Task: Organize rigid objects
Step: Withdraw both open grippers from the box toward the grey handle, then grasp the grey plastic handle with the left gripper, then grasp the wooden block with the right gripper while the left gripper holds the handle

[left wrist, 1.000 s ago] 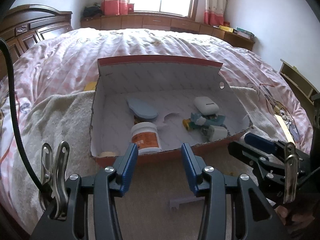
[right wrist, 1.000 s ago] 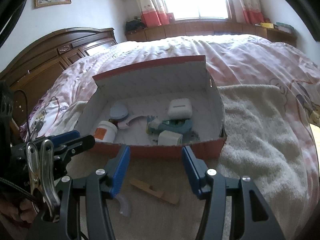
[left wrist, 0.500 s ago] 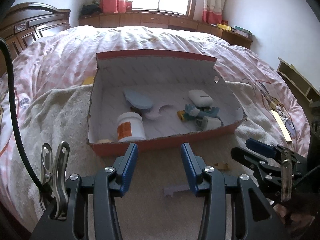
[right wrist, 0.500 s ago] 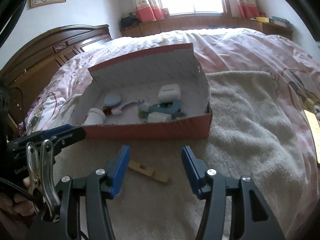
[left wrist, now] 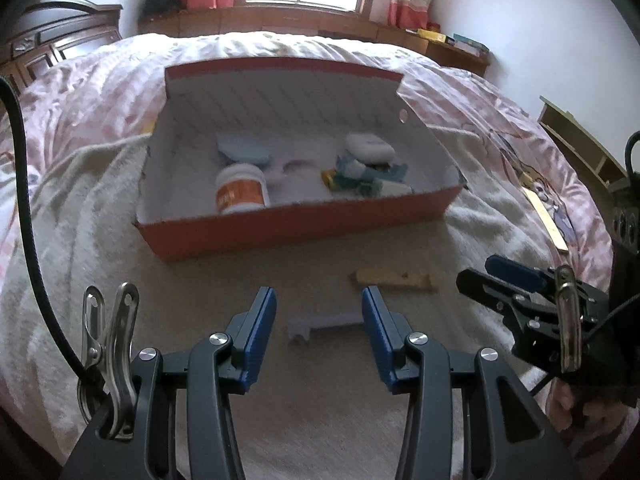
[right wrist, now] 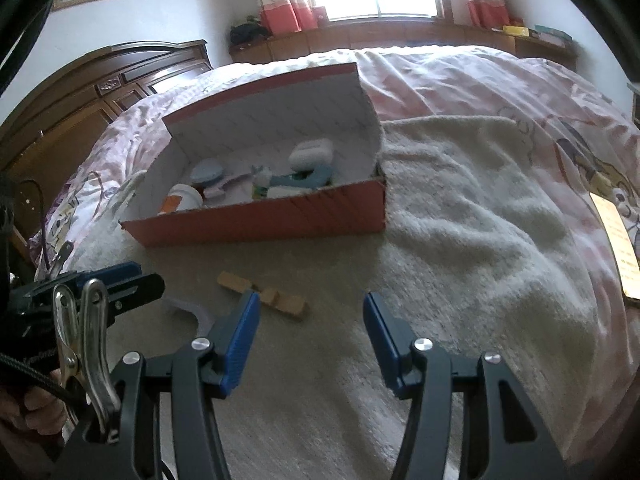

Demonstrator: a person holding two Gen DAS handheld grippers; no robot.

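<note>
- Left wrist view: left gripper (left wrist: 319,312) is hanging over the white towel (left wrist: 100,216) on the bed, jaws apart and holding nothing; the pale plastic piece (left wrist: 324,322) is lying flat right between the fingertips, not being touched
- Wooden block (left wrist: 394,279) is sitting just beyond and to the right, also loose on the towel, in front of the red box (left wrist: 296,224)
- Box is already holding the white jar (left wrist: 240,193), the white case (left wrist: 369,147) and other small items
- Right gripper (right wrist: 311,320) is also empty with jaws apart, wooden block just ahead of its left fingertip
- Step in hand, my read: picking up the two loose pieces. Drop straight down, straddle the plastic piece across its narrow side, press into the towel a bit since it's thin and flat
- Both grippers are pitching down toward the towel, side by side, close together; watch for a clash
</note>
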